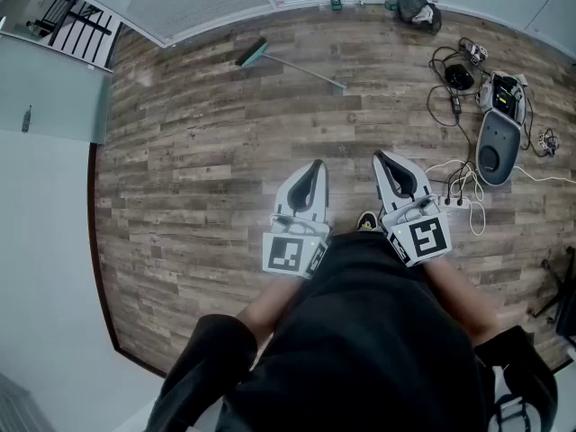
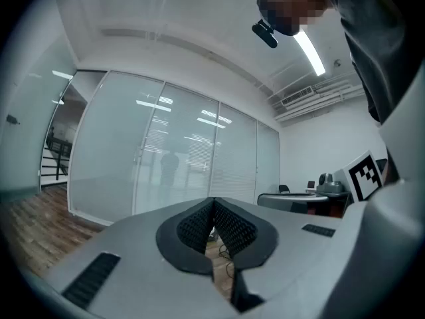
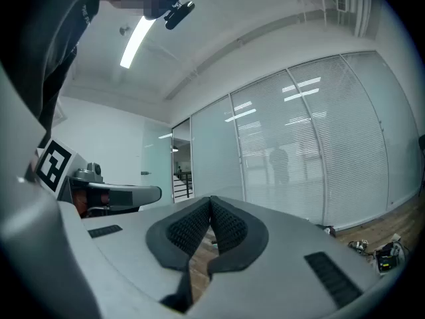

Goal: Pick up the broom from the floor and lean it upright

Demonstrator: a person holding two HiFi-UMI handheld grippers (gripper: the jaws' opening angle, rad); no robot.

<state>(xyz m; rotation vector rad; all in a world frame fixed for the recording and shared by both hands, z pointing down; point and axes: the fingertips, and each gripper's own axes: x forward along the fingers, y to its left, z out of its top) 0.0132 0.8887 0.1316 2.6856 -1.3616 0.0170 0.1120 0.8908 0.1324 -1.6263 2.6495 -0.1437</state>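
One black stair railing [image 1: 83, 23] sits at the far upper left of the head view, behind a frosted glass panel [image 1: 49, 88]. Wood-plank floor [image 1: 207, 160] fills the middle.

Broom [image 1: 292, 67] lies flat on the floor near the far wall, above and left of centre. Its teal head [image 1: 251, 55] is at the left end, and the thin handle runs down to the right. It is well apart from both grippers and nothing touches it.

Left gripper [image 1: 316, 165] is low centre, held level in front of the person's dark-clad body, with its marker cube [image 1: 290, 253] facing the camera. In the left gripper view [image 2: 213, 201] the ribbed black pads [image 2: 192, 226] meet at the tips. The jaws are together with nothing between them. A frosted glass wall with blinds stands beyond.

Right gripper [image 1: 379, 156] is just beside it, not touching it, and points the same way. In the right gripper view [image 3: 210, 199] the jaws are closed too, the pads [image 3: 229, 224] touching at the tip, and it is empty.

Further right, a black bag [image 1: 418, 11] rests by the far wall. A tangle of black cables [image 1: 450, 88] lies on the floor, with a grey device [image 1: 497, 147] below it. White cords [image 1: 454, 183] lie near the right gripper.
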